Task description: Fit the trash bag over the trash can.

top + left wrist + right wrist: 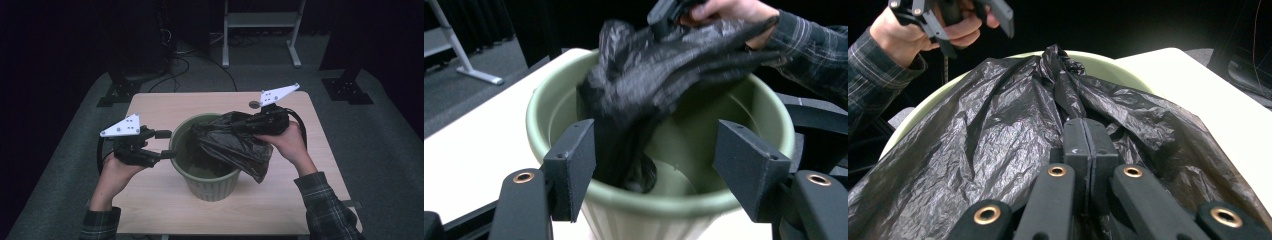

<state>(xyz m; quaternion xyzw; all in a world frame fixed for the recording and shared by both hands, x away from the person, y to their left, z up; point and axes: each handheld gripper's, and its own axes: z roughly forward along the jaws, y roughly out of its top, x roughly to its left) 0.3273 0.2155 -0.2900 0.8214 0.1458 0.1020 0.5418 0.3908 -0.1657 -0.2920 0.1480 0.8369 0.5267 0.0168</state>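
My right claw [240, 124] is pressed together on the black bag [230, 142], held over the green bin [209, 186] with its lower part hanging inside. My left claw [167, 144] stands spread and empty just beside the bin's rim. The bin sits mid-counter [150, 205].

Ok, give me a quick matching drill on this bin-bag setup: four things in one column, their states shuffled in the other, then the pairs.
Things:
1. left gripper
2. right gripper
3. black bag
4. green bin

States:
A. upright on the table
B. clamped on plastic
C. draped over the rim, partly inside
D. jaws apart, nothing between them

Pairs: 1-D, 2-B, 3-C, 4-A
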